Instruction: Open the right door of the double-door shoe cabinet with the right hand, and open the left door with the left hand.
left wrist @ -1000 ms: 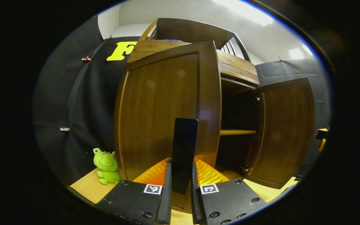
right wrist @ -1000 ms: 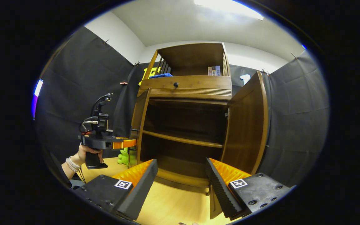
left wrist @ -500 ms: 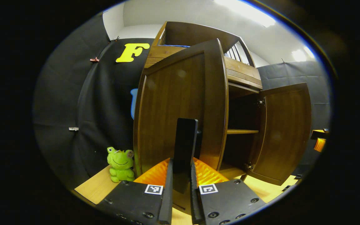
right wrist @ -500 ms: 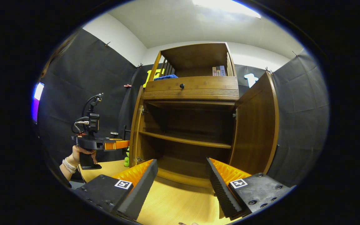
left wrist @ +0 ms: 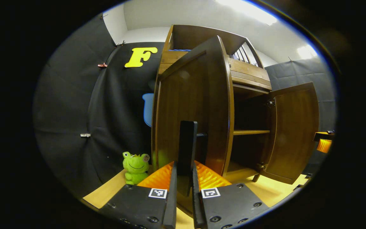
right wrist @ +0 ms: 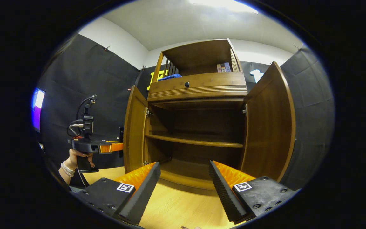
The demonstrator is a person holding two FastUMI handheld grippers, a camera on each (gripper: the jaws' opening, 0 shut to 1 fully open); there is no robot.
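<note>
Jaws of the left gripper are clamped on the black handle of the left door, which stands swung wide from the shoe cabinet. A green frog plush sits on the floor beside that door. Farther right, the right door stands open, and the right gripper hangs before the shelves with jaws spread, apart from it.

Both brown wooden doors of the shoe cabinet are being shown swung wide open, the left door and the right door flanking dark inner shelves.
</note>
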